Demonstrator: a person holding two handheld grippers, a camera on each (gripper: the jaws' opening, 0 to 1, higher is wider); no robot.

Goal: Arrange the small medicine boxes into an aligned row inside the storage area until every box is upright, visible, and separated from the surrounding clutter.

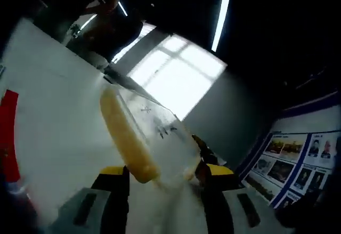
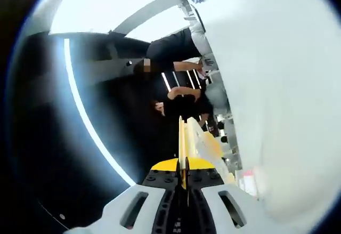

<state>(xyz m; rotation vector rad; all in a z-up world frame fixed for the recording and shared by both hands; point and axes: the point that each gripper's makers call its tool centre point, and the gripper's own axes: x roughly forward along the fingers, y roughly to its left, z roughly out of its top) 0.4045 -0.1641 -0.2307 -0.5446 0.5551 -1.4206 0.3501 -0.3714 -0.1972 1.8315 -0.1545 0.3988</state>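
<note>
A clear plastic box [image 1: 160, 138] with a pale yellow edge [image 1: 128, 138] stands tilted between the jaws of my left gripper [image 1: 162, 176], which is shut on its lower end. In the right gripper view, my right gripper [image 2: 183, 169] is shut on a thin yellow-edged clear plastic piece [image 2: 198, 140] that rises straight up from the jaws. I cannot tell whether both grippers hold the same box. Its contents are blurred.
A white tabletop [image 1: 58, 117] lies behind the box, with a red object [image 1: 8, 132] at its left edge. A white surface [image 2: 277, 85] takes up the right side. People in dark clothes [image 2: 176, 53] stand beyond. A bright window [image 1: 170, 74] and a wall poster [image 1: 298, 159] lie ahead.
</note>
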